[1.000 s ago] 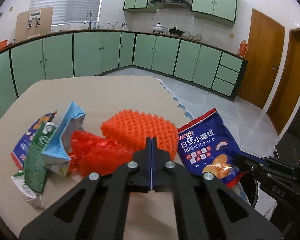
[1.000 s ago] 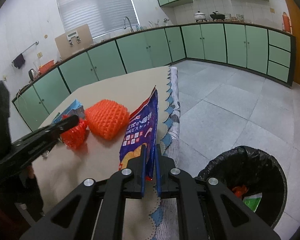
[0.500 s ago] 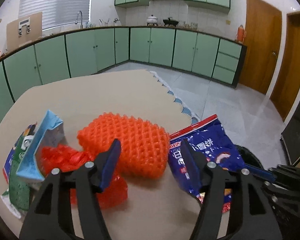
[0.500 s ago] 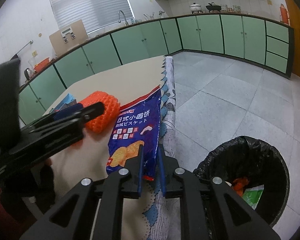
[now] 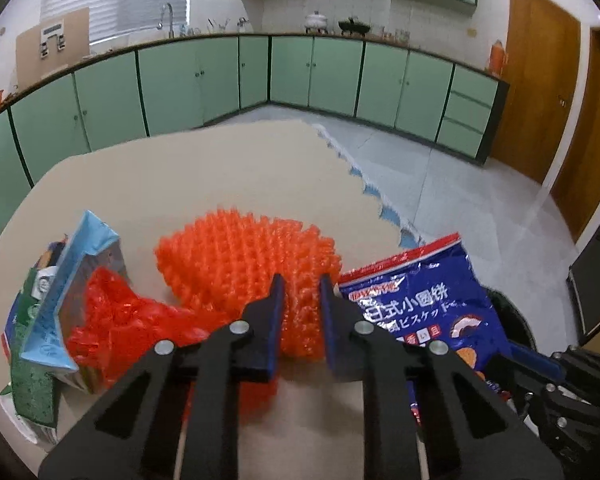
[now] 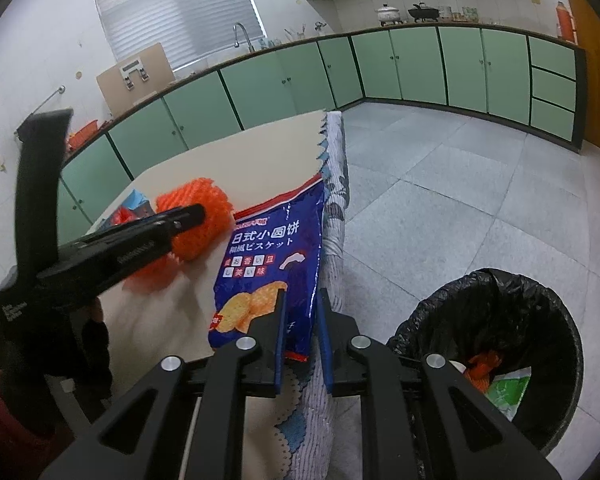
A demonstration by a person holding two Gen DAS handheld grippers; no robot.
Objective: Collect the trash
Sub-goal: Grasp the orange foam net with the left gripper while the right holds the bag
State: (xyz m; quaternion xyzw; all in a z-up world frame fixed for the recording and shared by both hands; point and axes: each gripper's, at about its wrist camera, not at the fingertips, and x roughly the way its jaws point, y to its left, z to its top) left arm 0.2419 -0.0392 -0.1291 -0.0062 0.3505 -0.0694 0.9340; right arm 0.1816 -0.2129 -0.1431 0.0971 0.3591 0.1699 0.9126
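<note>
Two tools on the bench (image 5: pixel 220 168): left tool (image 5: pixel 301 290) pinches orange foam net (image 5: pixel 244 252); right tool (image 6: pixel 301 304) narrow, jaws loosely straddling blue snack bag (image 6: pixel 276 248).

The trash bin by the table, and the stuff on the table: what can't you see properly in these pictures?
- Trash bin: right wrist view shows only something orange and something green inside; the bag's rim hides the rest.
- Blue snack bag: its bottom edge sits behind the right gripper fingers.
- Orange foam net: left wrist view, its near end is covered by the left gripper.
- Cartons: stacked, so lower ones are hidden; labels too small.
</note>
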